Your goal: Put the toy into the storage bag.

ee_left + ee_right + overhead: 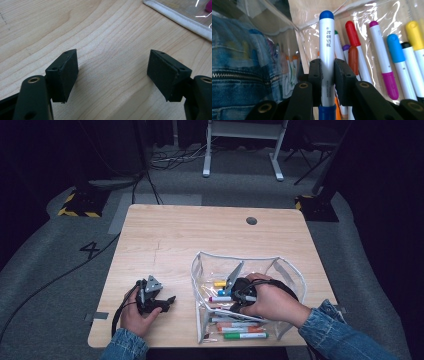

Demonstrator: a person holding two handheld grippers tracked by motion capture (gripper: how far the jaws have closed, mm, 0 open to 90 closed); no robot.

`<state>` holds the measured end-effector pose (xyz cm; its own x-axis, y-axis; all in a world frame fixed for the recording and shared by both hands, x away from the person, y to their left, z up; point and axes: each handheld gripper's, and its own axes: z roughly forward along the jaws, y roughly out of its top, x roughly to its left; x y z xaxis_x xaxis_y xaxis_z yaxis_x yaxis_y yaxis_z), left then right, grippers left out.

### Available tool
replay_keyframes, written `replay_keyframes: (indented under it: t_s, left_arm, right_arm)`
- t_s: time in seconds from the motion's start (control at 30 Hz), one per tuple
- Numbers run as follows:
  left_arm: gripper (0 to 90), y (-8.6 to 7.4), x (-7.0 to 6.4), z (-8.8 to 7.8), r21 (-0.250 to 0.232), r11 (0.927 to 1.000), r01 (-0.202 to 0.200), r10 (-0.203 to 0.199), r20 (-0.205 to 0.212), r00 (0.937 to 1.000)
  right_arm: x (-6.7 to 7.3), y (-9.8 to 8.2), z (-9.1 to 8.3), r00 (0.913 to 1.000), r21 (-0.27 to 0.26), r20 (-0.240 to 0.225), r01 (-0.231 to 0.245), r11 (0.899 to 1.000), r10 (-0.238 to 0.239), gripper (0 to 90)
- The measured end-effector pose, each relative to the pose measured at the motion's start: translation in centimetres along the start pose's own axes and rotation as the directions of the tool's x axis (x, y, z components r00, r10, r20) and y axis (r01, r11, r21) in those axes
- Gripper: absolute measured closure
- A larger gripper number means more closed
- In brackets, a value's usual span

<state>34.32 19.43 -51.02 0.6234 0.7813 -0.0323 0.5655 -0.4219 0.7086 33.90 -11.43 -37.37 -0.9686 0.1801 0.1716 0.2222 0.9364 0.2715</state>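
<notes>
A clear plastic pouch (287,270) with a white zip rim lies open on the wooden table (165,235), holding several coloured markers (237,330). My right gripper (239,295) is inside the pouch, shut on a white marker with a blue cap (326,47) that stands up between its pads (315,75). Red, purple, magenta, light blue and yellow markers (394,47) lie beyond it in the right gripper view. My left gripper (167,301) rests on the bare table left of the pouch, jaws wide apart over wood with nothing between the pads (67,72). The pouch rim (180,18) crosses the top right.
A round cable hole (251,220) sits near the table's far edge. Cables, stand bases with yellow-black tape (82,202) and a white desk frame (242,145) are on the grey floor beyond. A denim sleeve (242,75) shows through the pouch wall.
</notes>
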Motion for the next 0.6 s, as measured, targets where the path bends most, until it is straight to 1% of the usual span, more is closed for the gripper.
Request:
replay_keyframes:
  t_s: [0.07,0.2,0.27,0.33,0.37,0.4,0.43,0.47,0.5,0.53,0.57,0.6]
  left_arm:
    - [25.5,0.0,0.0,0.0,0.0,1.0,0.0,0.0,0.0,1.0]
    - [25.5,0.0,0.0,0.0,0.0,1.0,0.0,0.0,0.0,1.0]
    - [25.5,0.0,0.0,0.0,0.0,1.0,0.0,0.0,0.0,1.0]
    - [25.5,0.0,0.0,0.0,0.0,1.0,0.0,0.0,0.0,1.0]
    - [25.5,0.0,0.0,0.0,0.0,1.0,-0.001,0.001,0.0,1.0]
    - [25.5,0.0,0.0,0.0,0.0,1.0,-0.001,0.001,0.0,1.0]
    - [25.5,0.0,0.0,0.0,0.0,1.0,0.0,0.0,0.0,1.0]
    - [25.5,0.0,0.0,0.0,0.0,1.0,-0.001,0.001,0.0,1.0]
    - [25.5,0.0,0.0,0.0,0.0,1.0,0.0,0.0,0.0,1.0]
    - [25.5,0.0,0.0,0.0,0.0,1.0,0.0,0.0,0.0,1.0]
    - [25.5,0.0,0.0,0.0,0.0,1.0,0.0,0.0,0.0,1.0]
    - [25.5,0.0,0.0,0.0,0.0,1.0,0.0,0.0,0.0,1.0]
  right_arm:
    - [-0.1,0.0,0.5,1.0,0.017,-0.009,0.001,1.0,-0.001,76.8]
    - [-0.3,0.0,1.3,0.9997,0.06,-0.013,0.021,0.998,-0.02,76.8]
    - [-0.3,0.0,1.6,0.9996,0.069,-0.019,0.023,0.997,-0.021,76.7]
    - [-0.2,0.1,1.7,0.9992,0.073,-0.014,0.038,0.997,-0.037,76.7]
    - [-0.1,0.2,1.8,0.9988,0.074,-0.021,0.045,0.996,-0.044,75.0]
    - [-0.2,0.1,1.9,0.9982,0.081,-0.025,0.057,0.995,-0.055,68.8]
    - [-0.2,0.1,2.0,0.998,0.081,-0.011,0.062,0.995,-0.062,60.2]
    - [-0.2,0.1,2.1,0.9964,0.069,0.03,0.076,0.995,-0.078,52.5]
    - [-0.3,0.1,1.9,0.9927,0.05,0.073,0.093,0.994,-0.096,49.3]
    - [-0.3,0.1,1.7,0.9915,0.033,0.099,0.081,0.996,-0.084,48.8]
    - [-0.2,0.0,1.2,0.9904,-0.007,0.126,0.057,0.998,-0.056,45.7]
    - [-0.2,0.0,0.8,0.9887,-0.037,0.142,0.053,0.998,-0.047,44.1]
